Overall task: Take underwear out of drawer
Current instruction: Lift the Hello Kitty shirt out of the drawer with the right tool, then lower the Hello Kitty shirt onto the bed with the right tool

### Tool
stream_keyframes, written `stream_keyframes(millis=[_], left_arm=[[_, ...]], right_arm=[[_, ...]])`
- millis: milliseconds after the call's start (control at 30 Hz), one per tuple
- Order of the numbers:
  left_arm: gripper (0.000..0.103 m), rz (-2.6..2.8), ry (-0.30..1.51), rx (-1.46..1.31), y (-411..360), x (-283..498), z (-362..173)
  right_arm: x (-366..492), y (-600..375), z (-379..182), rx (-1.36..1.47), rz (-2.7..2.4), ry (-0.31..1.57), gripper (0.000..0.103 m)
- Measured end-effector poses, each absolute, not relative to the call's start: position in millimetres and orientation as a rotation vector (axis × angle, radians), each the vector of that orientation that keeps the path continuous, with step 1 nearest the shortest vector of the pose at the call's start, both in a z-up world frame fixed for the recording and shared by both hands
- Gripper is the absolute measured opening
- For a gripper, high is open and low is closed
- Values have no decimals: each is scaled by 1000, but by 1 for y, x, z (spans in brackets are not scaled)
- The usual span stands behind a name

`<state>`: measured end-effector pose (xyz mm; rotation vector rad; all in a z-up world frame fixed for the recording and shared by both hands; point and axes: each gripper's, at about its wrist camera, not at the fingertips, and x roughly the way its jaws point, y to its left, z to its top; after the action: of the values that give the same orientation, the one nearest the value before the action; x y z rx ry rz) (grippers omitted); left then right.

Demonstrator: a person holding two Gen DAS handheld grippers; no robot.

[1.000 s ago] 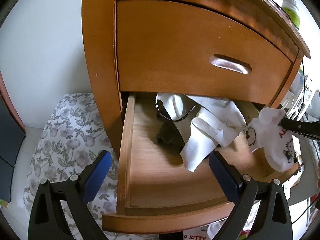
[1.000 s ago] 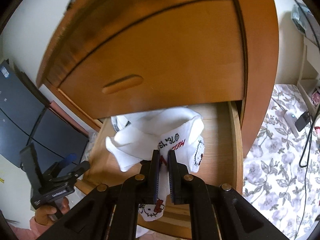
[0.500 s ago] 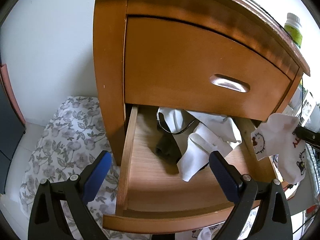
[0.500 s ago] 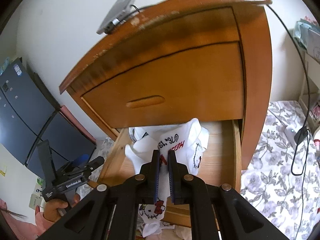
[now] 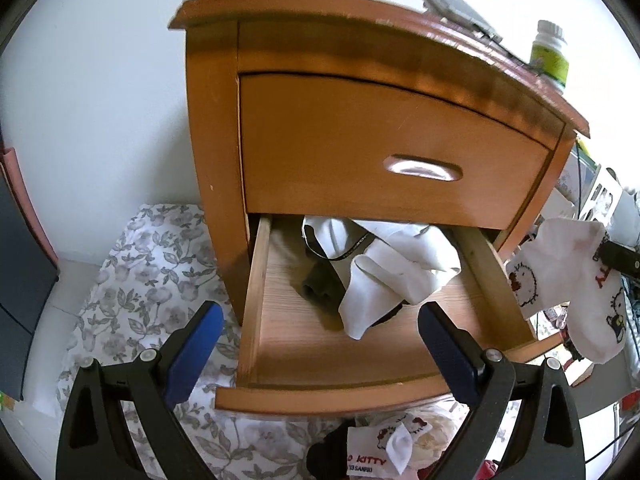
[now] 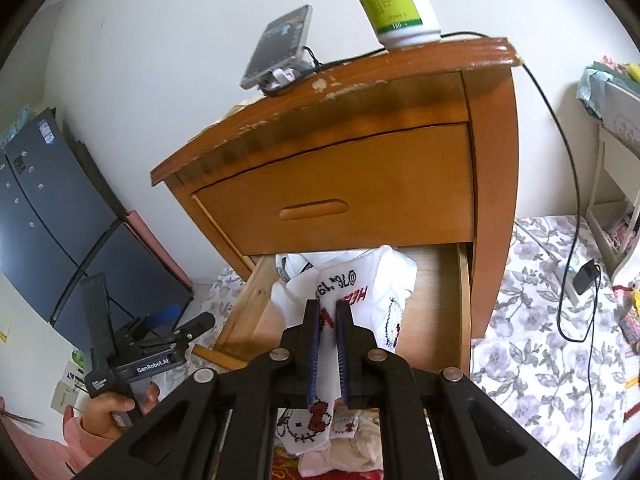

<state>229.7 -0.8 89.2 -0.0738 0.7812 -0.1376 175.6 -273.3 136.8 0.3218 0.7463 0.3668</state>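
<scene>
The lower drawer of a wooden nightstand stands pulled out. Inside lie a heap of white garments and a dark olive piece. My right gripper is shut on a white underwear piece with cartoon-cat print. It hangs in the air above the drawer's front. In the left wrist view the same piece dangles right of the drawer from the right gripper. My left gripper is open and holds nothing, in front of the drawer. A hand holds the left gripper at the lower left of the right wrist view.
The upper drawer is closed. A white bottle and a small screen device stand on the nightstand top. Printed clothes lie below the drawer front. Floral bedding lies at both sides; a black cable hangs on the right.
Both grippers have risen and drawn back from the nightstand. The cat-print piece has come up out of the drawer and moved right, clear of the white heap.
</scene>
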Motion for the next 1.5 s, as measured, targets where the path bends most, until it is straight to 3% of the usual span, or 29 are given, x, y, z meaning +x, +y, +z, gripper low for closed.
stream_keyframes(millis=[833,1500], left_arm=[[98,-133,697,-64,7,151,132],[98,-155,715,-37,4,125,129]], right_arm=[[98,-263,160,313,370,723,9],[88,-248,99,344,344,888,9]])
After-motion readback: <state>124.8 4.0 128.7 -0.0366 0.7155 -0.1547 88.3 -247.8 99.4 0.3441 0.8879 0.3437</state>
